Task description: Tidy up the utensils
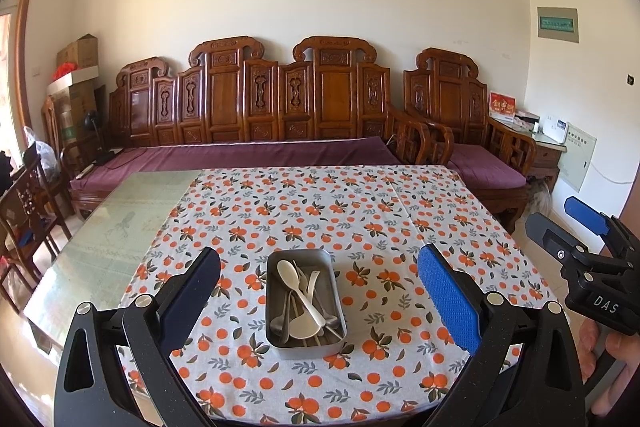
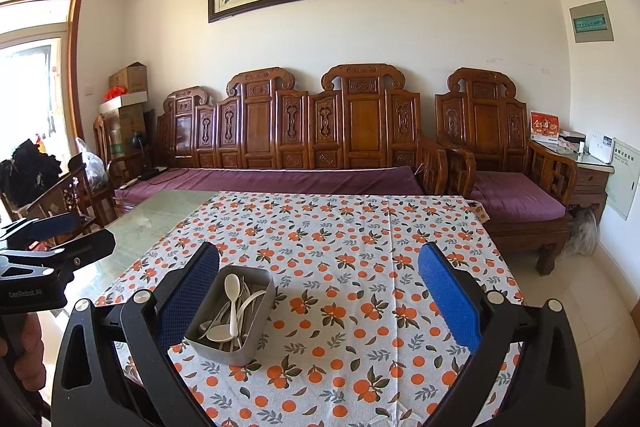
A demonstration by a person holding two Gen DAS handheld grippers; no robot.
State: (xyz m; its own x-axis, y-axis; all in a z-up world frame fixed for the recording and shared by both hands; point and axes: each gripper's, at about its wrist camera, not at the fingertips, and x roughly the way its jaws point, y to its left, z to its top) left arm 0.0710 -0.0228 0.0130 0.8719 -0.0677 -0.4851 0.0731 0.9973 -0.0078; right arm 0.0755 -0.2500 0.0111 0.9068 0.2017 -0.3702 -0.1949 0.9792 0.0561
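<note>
A grey metal tray (image 1: 272,303) stands on the orange-patterned tablecloth (image 1: 360,211). It holds white spoons (image 1: 298,287), metal spoons and thin chopsticks, all heaped together. My left gripper (image 1: 320,287) is open and empty, held above the table with the tray between its fingers in view. My right gripper (image 2: 320,287) is open and empty too, and the same tray (image 2: 256,347) lies by its left finger (image 2: 188,299). The right gripper also shows at the right edge of the left wrist view (image 1: 568,227), and the left gripper at the left edge of the right wrist view (image 2: 60,235).
The cloth covers the right part of a glass-topped table (image 1: 120,223). A carved wooden sofa (image 1: 256,107) with purple cushions stands behind the table, and an armchair (image 1: 472,131) is at the right. Wooden chairs (image 1: 28,203) stand at the left.
</note>
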